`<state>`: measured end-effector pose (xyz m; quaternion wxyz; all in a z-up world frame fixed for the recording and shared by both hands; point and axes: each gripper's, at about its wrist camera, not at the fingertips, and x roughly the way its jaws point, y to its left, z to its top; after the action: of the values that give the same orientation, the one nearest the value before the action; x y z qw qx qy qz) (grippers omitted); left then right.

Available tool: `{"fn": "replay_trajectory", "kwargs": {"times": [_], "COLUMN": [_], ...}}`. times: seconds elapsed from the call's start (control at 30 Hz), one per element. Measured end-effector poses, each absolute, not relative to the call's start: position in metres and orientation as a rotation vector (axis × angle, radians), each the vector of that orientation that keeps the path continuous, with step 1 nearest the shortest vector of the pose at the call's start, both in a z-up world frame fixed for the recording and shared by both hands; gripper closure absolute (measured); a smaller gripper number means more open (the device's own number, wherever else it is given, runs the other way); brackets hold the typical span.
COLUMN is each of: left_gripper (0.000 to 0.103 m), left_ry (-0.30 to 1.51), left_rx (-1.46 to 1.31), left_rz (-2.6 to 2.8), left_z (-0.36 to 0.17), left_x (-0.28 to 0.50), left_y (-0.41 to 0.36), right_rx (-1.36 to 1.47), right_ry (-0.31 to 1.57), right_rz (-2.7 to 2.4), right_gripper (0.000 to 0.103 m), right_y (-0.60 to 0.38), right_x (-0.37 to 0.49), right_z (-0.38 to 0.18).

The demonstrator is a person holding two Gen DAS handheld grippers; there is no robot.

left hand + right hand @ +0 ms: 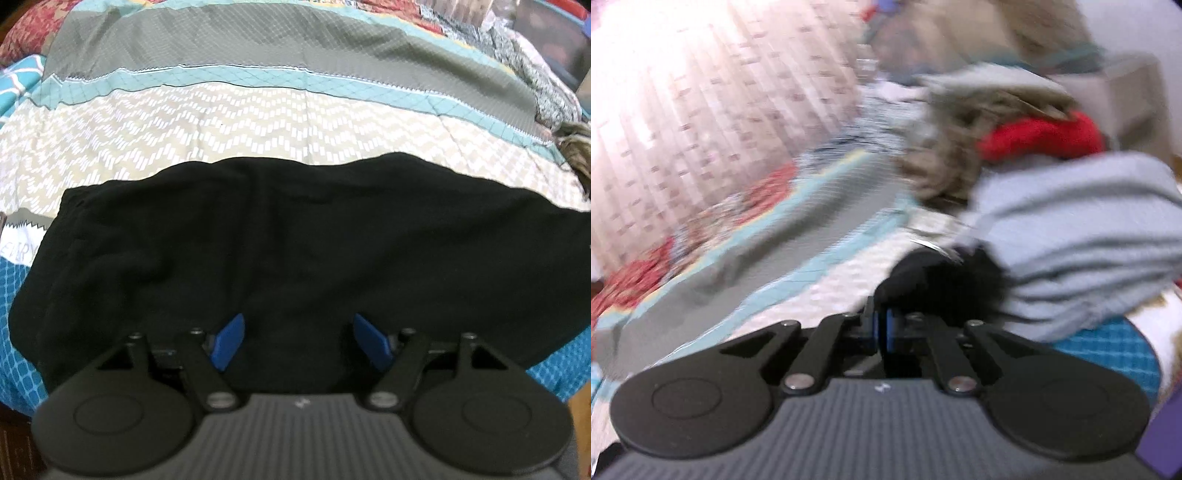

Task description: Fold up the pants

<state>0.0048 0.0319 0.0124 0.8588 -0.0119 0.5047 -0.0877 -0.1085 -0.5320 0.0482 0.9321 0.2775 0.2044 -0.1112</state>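
The black pants point(295, 251) lie spread across a patterned bedspread point(221, 122) in the left wrist view. My left gripper point(299, 341) is open just above their near edge, blue fingers point(229, 341) wide apart, holding nothing. In the blurred right wrist view my right gripper point(881, 326) is shut, its blue pads pressed together on a bunch of the black pants point(938, 280) that rises just ahead of the fingertips.
A pile of clothes sits on the bed to the right: a light grey garment point(1082, 240), a red one point(1041, 136) and brownish fabric point(960, 155). A curtain point(701, 110) hangs at the far left. The bed's blue edge point(14, 302) is at the left.
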Motion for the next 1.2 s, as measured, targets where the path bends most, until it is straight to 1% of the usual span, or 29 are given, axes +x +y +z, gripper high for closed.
{"fn": "replay_trajectory", "kwargs": {"times": [0.17, 0.27, 0.33, 0.4, 0.47, 0.5, 0.53, 0.57, 0.6, 0.63, 0.67, 0.73, 0.83, 0.9, 0.97, 1.0, 1.03, 1.07, 1.2], "left_gripper": [0.036, 0.036, 0.035, 0.035, 0.035, 0.035, 0.035, 0.035, 0.035, 0.035, 0.035, 0.035, 0.034, 0.034, 0.034, 0.034, 0.034, 0.034, 0.034], "left_ry": [1.014, 0.989, 0.982, 0.987, 0.994, 0.994, 0.991, 0.986, 0.983, 0.985, 0.990, 0.999, 1.006, 1.014, 1.020, 1.021, 1.023, 1.027, 1.033], "left_rx": [-0.099, -0.133, -0.144, -0.146, -0.149, -0.152, -0.156, -0.160, -0.162, -0.164, -0.167, -0.170, -0.155, -0.139, -0.126, -0.122, -0.117, -0.114, -0.081], "left_rz": [-0.233, -0.261, -0.272, -0.272, -0.266, -0.262, -0.258, -0.255, -0.251, -0.246, -0.240, -0.232, -0.226, -0.238, -0.252, -0.258, -0.266, -0.276, -0.310], "left_z": [0.023, 0.028, 0.028, 0.027, 0.024, 0.024, 0.025, 0.026, 0.026, 0.026, 0.025, 0.024, 0.025, 0.025, 0.026, 0.027, 0.029, 0.030, 0.035], "left_x": [-0.004, -0.010, -0.012, -0.012, -0.009, -0.008, -0.009, -0.010, -0.011, -0.011, -0.011, -0.009, -0.006, -0.003, -0.001, -0.001, 0.000, -0.001, -0.001], "left_y": [0.046, 0.055, 0.059, 0.061, 0.061, 0.062, 0.064, 0.066, 0.068, 0.070, 0.071, 0.070, 0.062, 0.056, 0.049, 0.044, 0.039, 0.035, 0.016], "right_rx": [0.412, 0.325, 0.230, 0.167, 0.103, 0.019, -0.038, -0.071, -0.059, -0.010, 0.057, 0.191, 0.400, 0.532, 0.611, 0.630, 0.646, 0.662, 0.714], "right_ry": [0.421, 0.456, 0.525, 0.628, 0.755, 0.798, 0.739, 0.736, 0.756, 0.764, 0.754, 0.700, 0.569, 0.491, 0.450, 0.433, 0.426, 0.428, 0.446], "right_rz": [-0.053, 0.086, 0.143, 0.160, 0.198, 0.183, 0.177, 0.187, 0.215, 0.252, 0.279, 0.257, 0.089, -0.099, -0.308, -0.376, -0.432, -0.469, -0.475], "right_gripper": [0.097, 0.097, 0.096, 0.096, 0.090, 0.089, 0.088, 0.085, 0.080, 0.067, 0.056, 0.055, 0.055, 0.055, 0.053, 0.051, 0.046, 0.044, 0.044], "right_y": [-0.453, -0.392, -0.345, -0.310, -0.281, -0.266, -0.260, -0.258, -0.264, -0.276, -0.293, -0.330, -0.404, -0.461, -0.513, -0.531, -0.548, -0.561, -0.589], "right_x": [-0.093, -0.081, -0.073, -0.062, -0.052, -0.053, -0.062, -0.066, -0.068, -0.069, -0.072, -0.084, -0.108, -0.122, -0.131, -0.134, -0.133, -0.131, -0.114], "right_z": [0.083, 0.083, 0.066, 0.037, -0.001, -0.020, -0.020, -0.016, -0.008, -0.001, 0.007, 0.022, 0.038, 0.037, 0.032, 0.028, 0.024, 0.021, 0.009]}}
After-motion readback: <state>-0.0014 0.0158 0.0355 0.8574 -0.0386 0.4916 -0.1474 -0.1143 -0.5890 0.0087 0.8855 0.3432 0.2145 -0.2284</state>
